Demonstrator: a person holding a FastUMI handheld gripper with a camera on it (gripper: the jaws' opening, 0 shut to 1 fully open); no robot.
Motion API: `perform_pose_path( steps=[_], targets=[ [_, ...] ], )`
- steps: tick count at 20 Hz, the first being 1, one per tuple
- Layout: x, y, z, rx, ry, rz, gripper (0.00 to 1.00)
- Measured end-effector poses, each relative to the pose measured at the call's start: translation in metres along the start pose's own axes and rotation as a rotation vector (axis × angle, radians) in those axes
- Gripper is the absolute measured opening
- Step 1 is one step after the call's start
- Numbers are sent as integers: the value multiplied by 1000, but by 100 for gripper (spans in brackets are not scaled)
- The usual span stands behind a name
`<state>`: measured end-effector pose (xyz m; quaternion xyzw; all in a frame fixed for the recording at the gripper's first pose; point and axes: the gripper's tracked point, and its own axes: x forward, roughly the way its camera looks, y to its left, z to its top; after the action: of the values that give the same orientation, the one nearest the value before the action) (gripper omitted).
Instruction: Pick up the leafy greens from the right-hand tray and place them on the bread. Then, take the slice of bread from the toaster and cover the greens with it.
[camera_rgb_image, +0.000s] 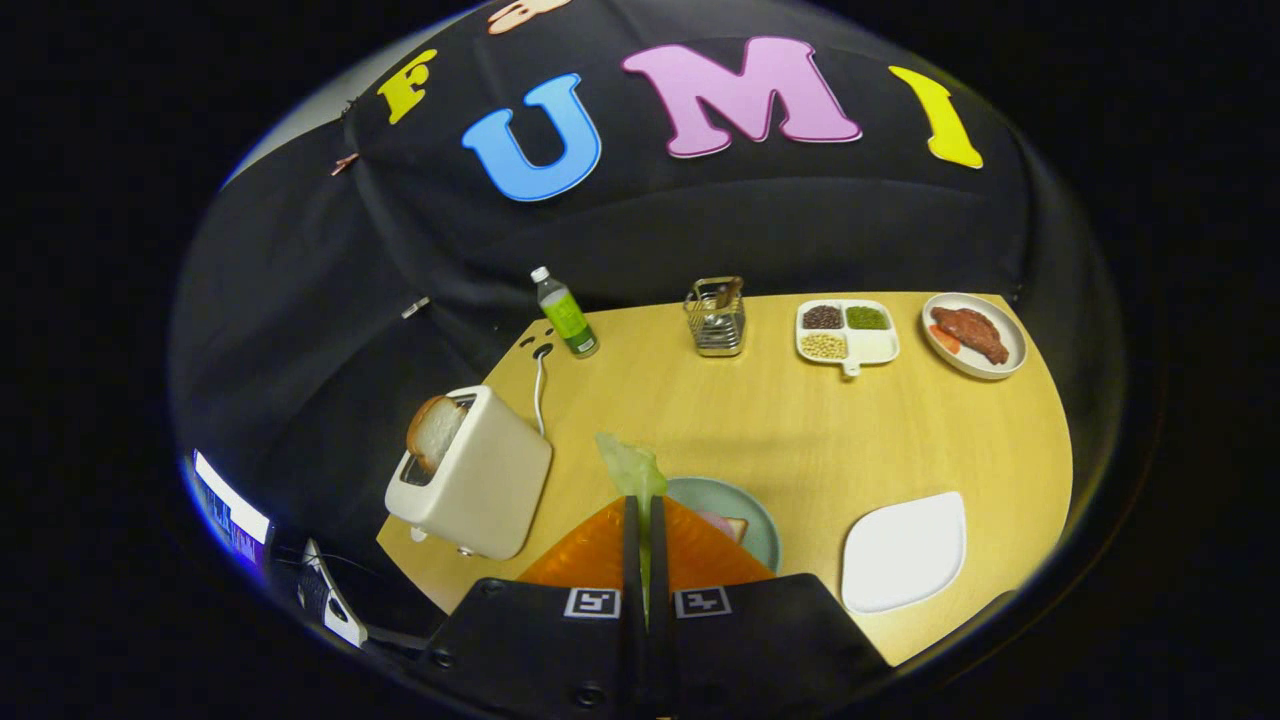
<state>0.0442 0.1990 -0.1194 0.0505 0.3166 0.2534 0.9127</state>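
1. Gripper (645, 520) clamped on leafy greens (630, 465), leaf poking up past fingertips.
2. Hanging over green plate (755, 515) w/ bread (728, 525), lined up for drop.
3. Toaster (470, 475) just left, slice (432, 430) popped up, waiting.
4. White tray (905, 550) on right, bare.

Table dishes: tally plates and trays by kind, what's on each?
Round plates: 2, a green plate with bread just beyond the tool, which is shut on the leafy greens; a white plate with meat.
Divided tray: 1, with beans.
White tray: 1, bare.
Total: 4
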Motion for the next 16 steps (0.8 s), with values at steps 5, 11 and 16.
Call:
perform_pose_path(
  steps=[5,11,16],
  targets=[
    [41,26,-16,25,50,62,5],
    [85,-32,-50,33,139,-109,5],
    [85,-60,-55,-5,154,-191,33]
  ],
)
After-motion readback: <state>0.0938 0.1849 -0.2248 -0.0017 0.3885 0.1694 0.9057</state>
